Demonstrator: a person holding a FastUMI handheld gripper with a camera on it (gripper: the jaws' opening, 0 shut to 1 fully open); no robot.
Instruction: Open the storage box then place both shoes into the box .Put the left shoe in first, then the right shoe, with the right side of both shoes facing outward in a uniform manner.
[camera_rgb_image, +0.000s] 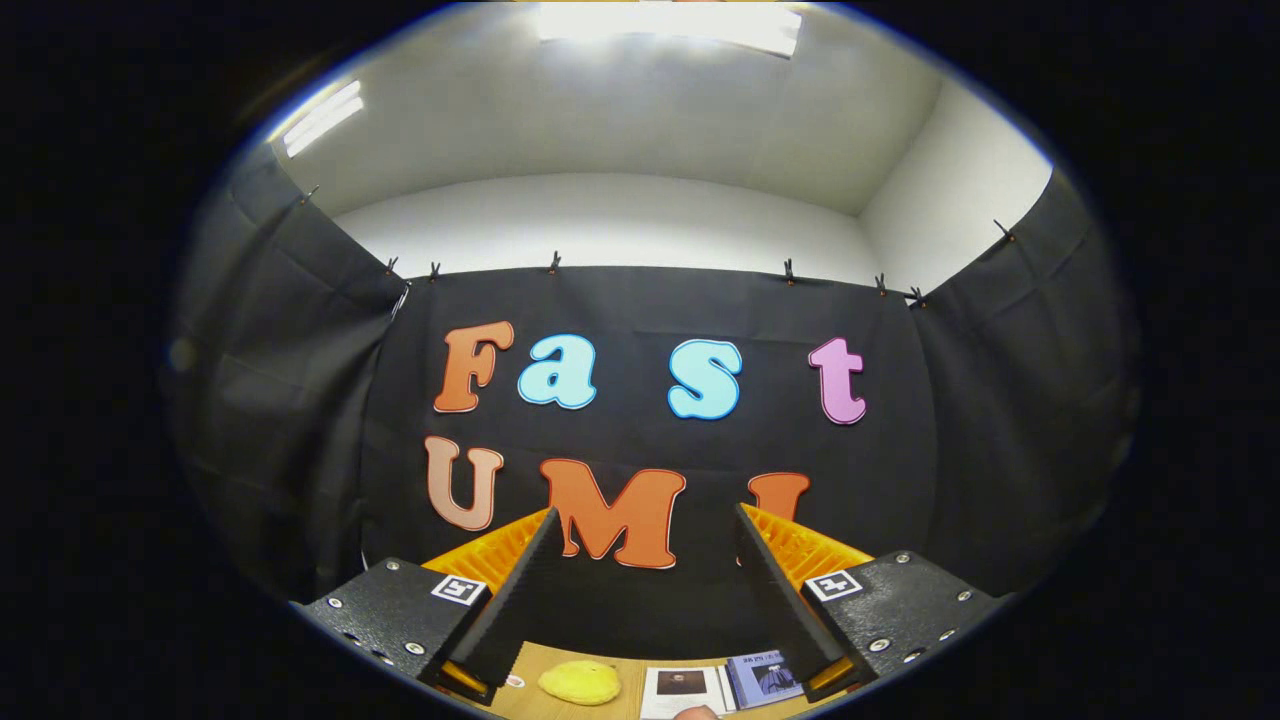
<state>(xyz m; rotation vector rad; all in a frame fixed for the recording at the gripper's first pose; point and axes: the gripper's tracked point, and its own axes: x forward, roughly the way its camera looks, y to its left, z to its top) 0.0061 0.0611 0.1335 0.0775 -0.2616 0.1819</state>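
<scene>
My gripper (645, 525) is held up and level, facing the black cloth wall of the booth. Its two fingers (520, 590) stand wide apart, open, with nothing between them. Far below, between the fingers, a strip of the wooden table (530, 700) shows. No shoe or storage box can be made out from here.
On the table strip lie a small yellow soft object (580, 682), a white card (683, 690) and a blue booklet (762, 680). Black cloth hangs ahead and on both sides, with white wall and ceiling lights above.
</scene>
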